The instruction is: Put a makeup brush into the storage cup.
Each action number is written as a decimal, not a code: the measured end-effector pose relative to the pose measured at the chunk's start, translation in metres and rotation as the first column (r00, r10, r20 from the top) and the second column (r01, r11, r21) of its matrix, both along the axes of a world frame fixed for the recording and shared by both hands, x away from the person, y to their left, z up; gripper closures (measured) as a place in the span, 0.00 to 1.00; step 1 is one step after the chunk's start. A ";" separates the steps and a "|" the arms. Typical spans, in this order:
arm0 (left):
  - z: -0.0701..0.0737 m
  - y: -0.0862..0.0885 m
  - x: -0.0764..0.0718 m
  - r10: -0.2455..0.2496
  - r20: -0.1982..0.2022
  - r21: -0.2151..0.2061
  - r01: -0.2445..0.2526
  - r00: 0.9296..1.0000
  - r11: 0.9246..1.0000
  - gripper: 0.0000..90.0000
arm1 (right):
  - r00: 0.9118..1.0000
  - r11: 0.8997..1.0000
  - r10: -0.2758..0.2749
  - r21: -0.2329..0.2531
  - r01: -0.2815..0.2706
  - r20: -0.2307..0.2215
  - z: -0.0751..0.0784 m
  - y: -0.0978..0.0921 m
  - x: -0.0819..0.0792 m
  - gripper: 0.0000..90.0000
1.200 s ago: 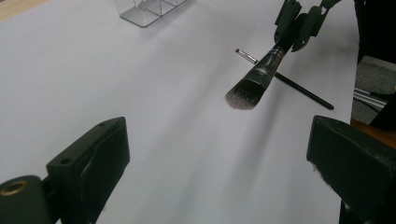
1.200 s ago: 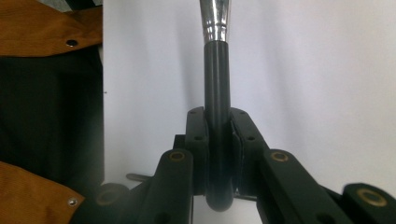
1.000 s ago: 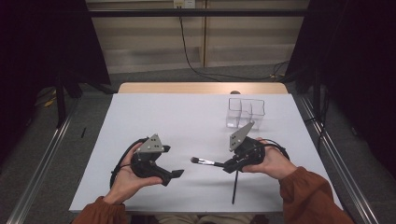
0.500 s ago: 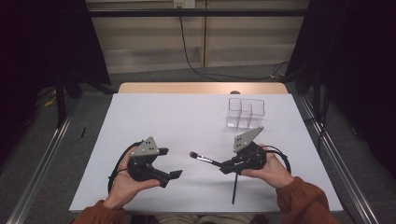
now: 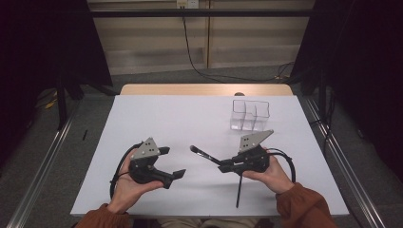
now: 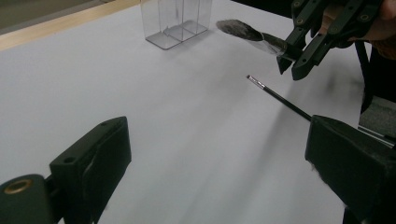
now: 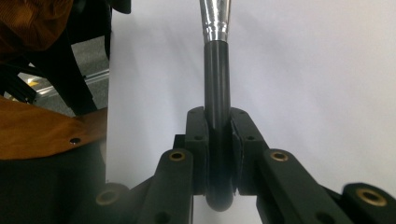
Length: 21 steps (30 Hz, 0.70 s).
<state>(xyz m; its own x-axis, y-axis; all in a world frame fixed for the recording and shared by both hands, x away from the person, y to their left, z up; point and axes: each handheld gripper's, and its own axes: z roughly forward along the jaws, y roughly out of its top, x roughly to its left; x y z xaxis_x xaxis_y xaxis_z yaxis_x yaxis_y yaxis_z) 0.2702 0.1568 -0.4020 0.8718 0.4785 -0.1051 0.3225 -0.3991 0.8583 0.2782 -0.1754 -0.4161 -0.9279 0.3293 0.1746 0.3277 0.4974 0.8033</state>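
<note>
Clamping a makeup brush (image 5: 205,155) with bristles toward 10 o'clock, right gripper (image 5: 227,167) sits nearer the clear organizer (image 5: 250,115) at 1 o'clock; left gripper (image 5: 172,164) gapes empty.

Even overhead light brightens the white table (image 5: 190,123); the surroundings at 3 and 9 o'clock fall nearly black. Shadows are soft. In the left gripper view the near jaws blur. A glare streak marks the brush ferrule (image 7: 215,18).

We worked in what looked like a lab: a white counter (image 5: 157,118) boxed in by black curtains (image 5: 43,42), metal rails (image 5: 43,161), cables (image 5: 190,52) trailing behind.
</note>
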 end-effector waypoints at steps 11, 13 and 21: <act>-0.003 -0.002 0.000 0.006 0.028 -0.013 -0.006 1.000 1.000 0.05 | 0.996 0.990 -0.065 0.132 0.058 0.053 -0.009 -0.007 -0.003 0.88; -0.004 -0.003 -0.001 0.010 0.031 -0.014 -0.010 0.999 1.000 0.05 | 0.993 0.984 -0.094 0.160 0.082 0.070 -0.010 -0.008 -0.004 0.88; -0.004 -0.004 -0.003 0.015 0.039 -0.043 -0.013 0.999 0.999 0.07 | 0.988 0.970 -0.124 0.221 0.102 0.088 -0.011 -0.007 -0.007 0.88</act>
<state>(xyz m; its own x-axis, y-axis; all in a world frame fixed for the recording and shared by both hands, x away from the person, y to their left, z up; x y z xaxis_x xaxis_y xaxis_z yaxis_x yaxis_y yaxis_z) 0.2667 0.1531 -0.4064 0.8688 0.4866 -0.0917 0.2939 -0.3578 0.8864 0.2707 -0.1821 -0.4269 -0.9031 0.3982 0.1605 0.2839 0.2736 0.9190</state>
